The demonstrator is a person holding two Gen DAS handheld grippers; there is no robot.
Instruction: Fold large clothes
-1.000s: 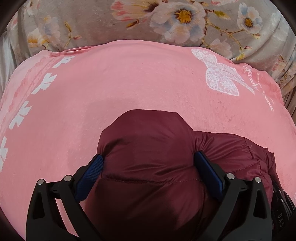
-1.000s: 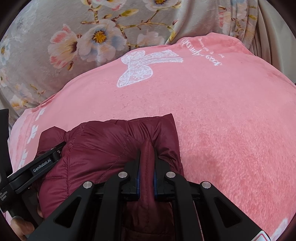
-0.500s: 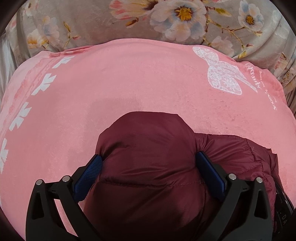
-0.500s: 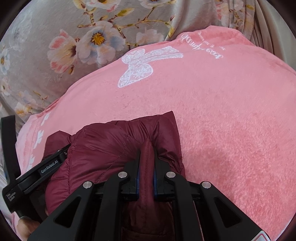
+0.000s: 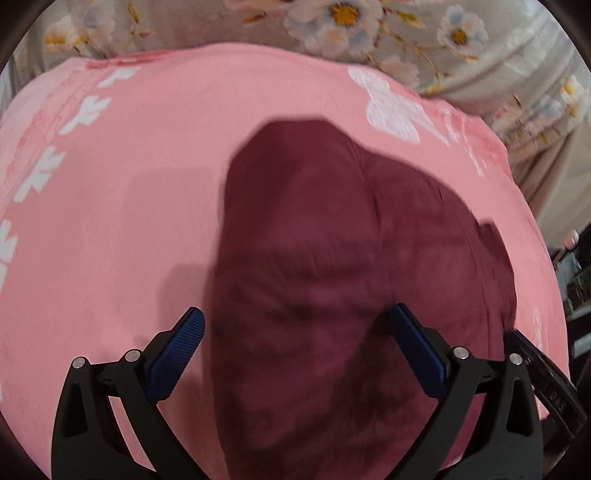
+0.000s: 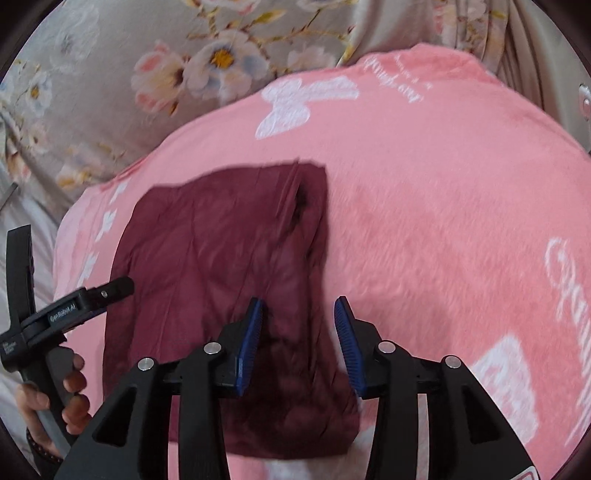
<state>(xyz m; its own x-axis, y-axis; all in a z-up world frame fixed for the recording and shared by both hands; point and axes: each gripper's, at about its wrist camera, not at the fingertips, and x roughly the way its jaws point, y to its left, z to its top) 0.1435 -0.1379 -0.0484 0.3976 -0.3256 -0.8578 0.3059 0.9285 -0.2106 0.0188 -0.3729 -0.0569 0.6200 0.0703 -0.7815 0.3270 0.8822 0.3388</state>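
Note:
A dark red puffer jacket (image 5: pixel 332 240) lies folded into a compact bundle on a pink plush blanket (image 5: pixel 129 166). My left gripper (image 5: pixel 297 317) hovers over its near end with the jaws wide. The left pad stands clear of the fabric, and nothing is pinched. In the right wrist view the jacket (image 6: pixel 221 258) lies flat. My right gripper (image 6: pixel 299 306) is over its right edge, and its jaws are opening. The fabric lies below and between the pads, not pressed by them. A hand (image 6: pixel 70 387) holds the left gripper (image 6: pixel 74 310) at the jacket's left side.
The pink blanket (image 6: pixel 443 221), with its white butterfly print and lettering, covers a bed. Grey floral bedding (image 6: pixel 147 55) lies behind it, and floral bedding (image 5: pixel 369 22) also shows in the left wrist view. Past the blanket's right edge (image 5: pixel 517 177) the bed drops off to darker room clutter.
The right gripper, shut on a jacket fold before, has opened and let it go. Both grippers have drawn back from the jacket. The left pads have come off the bundle, which now lies released.

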